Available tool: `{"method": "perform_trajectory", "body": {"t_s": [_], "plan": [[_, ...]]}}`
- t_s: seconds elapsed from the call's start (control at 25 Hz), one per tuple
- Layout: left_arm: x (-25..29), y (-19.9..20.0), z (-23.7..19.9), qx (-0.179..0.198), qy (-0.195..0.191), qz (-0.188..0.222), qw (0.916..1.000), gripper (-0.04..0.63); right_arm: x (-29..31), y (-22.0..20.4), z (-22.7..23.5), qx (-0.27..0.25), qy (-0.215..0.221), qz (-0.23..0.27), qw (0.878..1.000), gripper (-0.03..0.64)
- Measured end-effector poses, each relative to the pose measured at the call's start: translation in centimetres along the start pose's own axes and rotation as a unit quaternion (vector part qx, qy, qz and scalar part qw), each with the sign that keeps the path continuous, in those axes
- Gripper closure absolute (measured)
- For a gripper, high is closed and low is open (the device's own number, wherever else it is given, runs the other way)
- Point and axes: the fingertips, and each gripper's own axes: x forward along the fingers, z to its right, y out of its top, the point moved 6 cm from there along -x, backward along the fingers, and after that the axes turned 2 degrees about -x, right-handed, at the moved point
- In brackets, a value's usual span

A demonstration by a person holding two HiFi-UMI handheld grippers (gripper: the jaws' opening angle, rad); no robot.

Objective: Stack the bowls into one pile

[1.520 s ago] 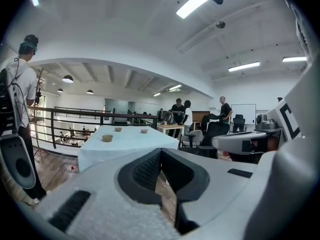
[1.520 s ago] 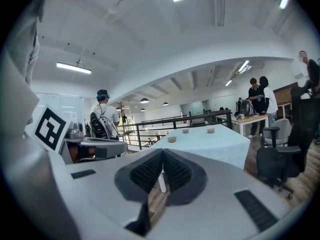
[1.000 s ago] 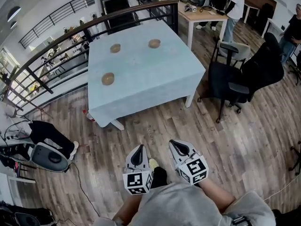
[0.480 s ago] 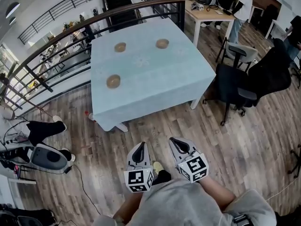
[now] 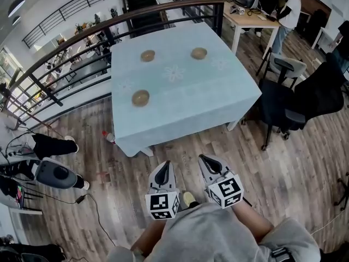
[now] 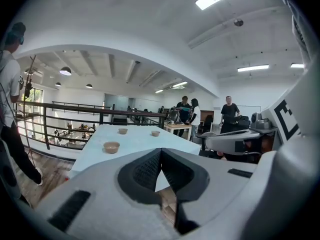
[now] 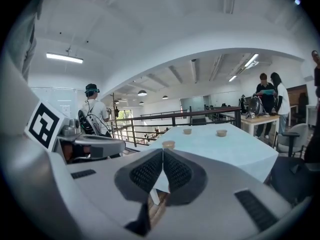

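Observation:
Three small brown bowls stand apart on a table with a pale blue cloth [image 5: 218, 91]: a near-left bowl [image 5: 140, 97], a far-left bowl [image 5: 147, 55] and a far-right bowl [image 5: 199, 53]. Both grippers hang over the wooden floor, well short of the table. My left gripper [image 5: 165, 165] is shut with nothing in it, and my right gripper [image 5: 203, 159] is shut and empty too. The left gripper view shows the bowls [image 6: 111, 146] far ahead past its closed tips [image 6: 160, 153]. From the right gripper view the bowls [image 7: 168, 144] show beyond its closed tips [image 7: 163, 152].
A dark railing [image 5: 71, 42] runs behind and left of the table. Black office chairs [image 5: 297, 100] stand to its right, a wooden desk [image 5: 248, 15] with people behind. Bags and gear [image 5: 52, 173] and a person's legs [image 5: 46, 145] lie on the floor at left.
Both grippers, still shut, have come closer to the table; the table and bowls sit nearer and lower in the head view.

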Motion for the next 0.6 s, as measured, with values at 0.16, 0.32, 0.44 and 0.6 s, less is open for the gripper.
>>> {"method": "perform_trajectory", "body": {"t_s": [0.16,0.32,0.44,0.6], "plan": [[1.3,0.6,-1.5,0.003,-0.006,0.005,1.0000,0.575,1.7,0.5,0.3,-0.001,-0.010,0.004,1.000,0.589],[2.2,0.8,-2.5,0.002,-0.012,0.004,0.9999,0.575,2.9,0.8,0.3,-0.008,-0.016,0.004,1.000,0.591],[2.4,0.8,-3.1,0.000,-0.016,0.007,0.9999,0.575,3.4,1.1,0.3,-0.012,-0.021,0.005,1.000,0.591],[3.0,0.8,-3.8,-0.002,-0.016,0.006,0.9999,0.575,4.1,1.6,0.9,-0.016,-0.028,0.008,0.999,0.591]]}}
